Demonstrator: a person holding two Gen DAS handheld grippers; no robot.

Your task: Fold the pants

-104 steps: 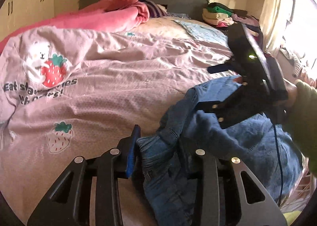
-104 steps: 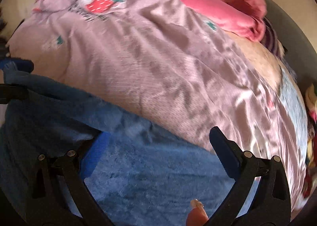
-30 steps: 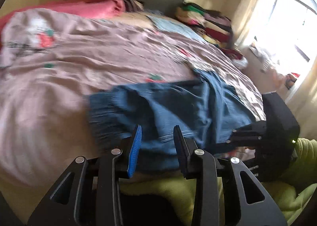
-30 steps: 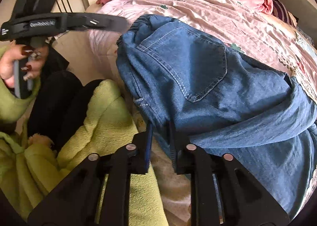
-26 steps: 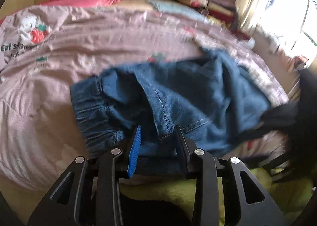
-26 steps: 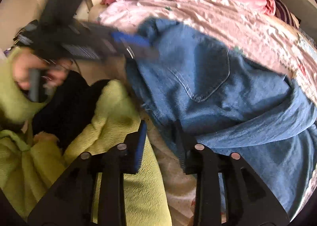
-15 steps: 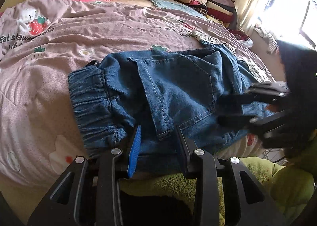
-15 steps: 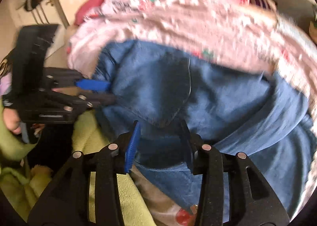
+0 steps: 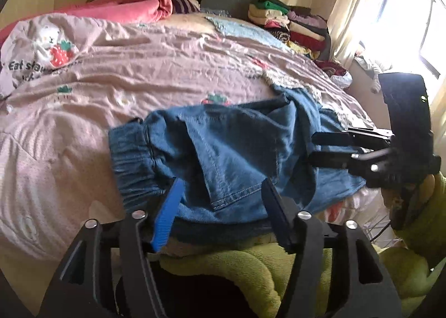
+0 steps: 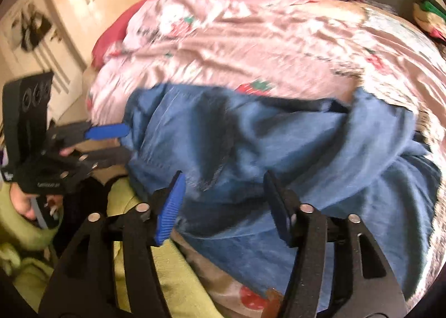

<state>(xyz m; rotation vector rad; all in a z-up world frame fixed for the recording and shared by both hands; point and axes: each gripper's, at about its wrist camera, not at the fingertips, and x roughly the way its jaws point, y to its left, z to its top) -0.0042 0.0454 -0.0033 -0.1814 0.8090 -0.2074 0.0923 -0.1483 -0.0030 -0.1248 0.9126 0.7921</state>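
Observation:
Blue denim pants lie crumpled at the near edge of the bed, elastic waistband to the left, a back pocket facing up. My left gripper is open, its jaws spread over the pants' near hem without pinching it. My right gripper is also open over the near edge of the pants. In the left wrist view the right gripper reaches in from the right at the cloth. In the right wrist view the left gripper sits at the waistband end.
The bed carries a pink strawberry-print cover. A pink quilt and a stack of folded clothes lie by the headboard. The person's green fleece is just below the bed edge. A bright window is on the right.
Both grippers have opened and let go of the pants, which now rest on the bed. The right wrist view has swung up and is blurred.

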